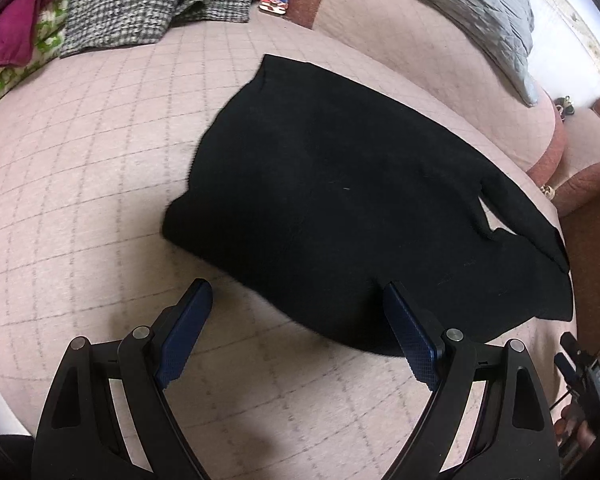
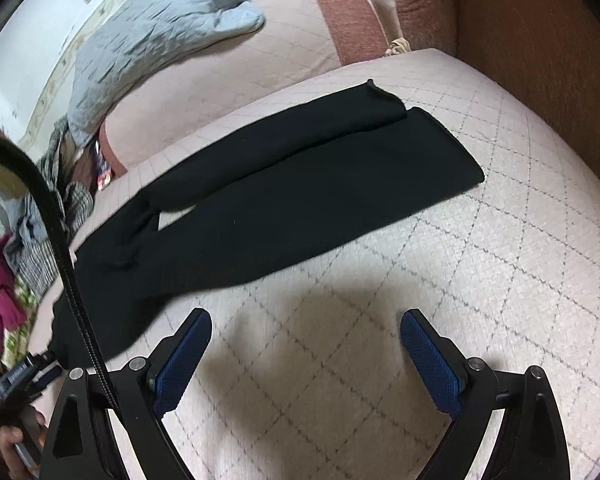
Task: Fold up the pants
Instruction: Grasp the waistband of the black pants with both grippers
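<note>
Pink quilted bedcover (image 2: 420, 280) with a grey diamond stitch takes up most of the room, and the black knit pants (image 2: 280, 200) lie flat across it, legs side by side, waist end towards the left gripper. Both tongs stand wide apart and hold nothing. The left gripper (image 1: 296, 308) hovers at the near waist edge; its right blue pad (image 1: 412, 336) seems to overlap the cloth, though blur hides any contact. The right gripper (image 2: 306, 340) hangs over bare quilt. Best to pinch both layers squarely at the hem and waist, then fold evenly.
</note>
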